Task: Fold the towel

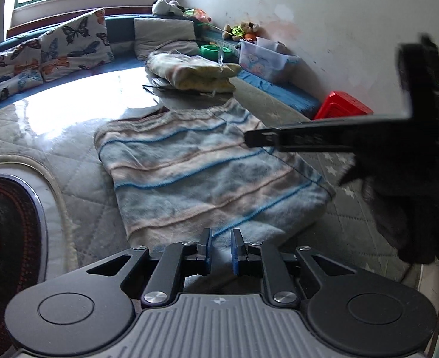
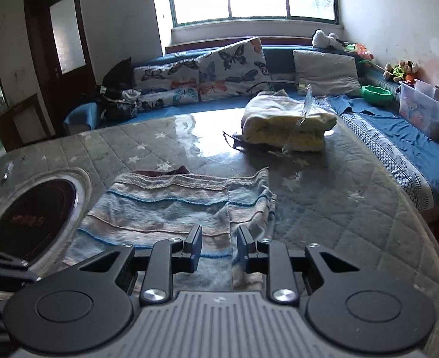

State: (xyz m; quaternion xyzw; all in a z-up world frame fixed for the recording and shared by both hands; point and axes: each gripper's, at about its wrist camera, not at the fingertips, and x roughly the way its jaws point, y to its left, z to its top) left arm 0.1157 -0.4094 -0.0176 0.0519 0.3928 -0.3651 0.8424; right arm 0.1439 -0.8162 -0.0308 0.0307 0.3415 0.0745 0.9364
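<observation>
A towel (image 1: 195, 167) with blue and pink stripes lies folded and flat on the grey quilted table cover (image 1: 70, 185). My left gripper (image 1: 221, 247) hovers at the towel's near edge, its blue pads a narrow gap apart with nothing between them. My right gripper (image 1: 249, 138) reaches in from the right, above the towel's far right part. In the right wrist view the towel (image 2: 165, 208) lies just ahead. There my right gripper (image 2: 219, 246) stands open over its near edge, holding nothing. A folded-over flap (image 2: 249, 203) forms the towel's right side.
A round dark cooktop (image 2: 34, 217) is set into the table left of the towel. A folded yellow blanket (image 2: 288, 125) sits at the table's far side. Butterfly cushions (image 2: 228, 65), a clear plastic box (image 2: 422, 110) and a red stool (image 1: 341, 104) line the blue bench.
</observation>
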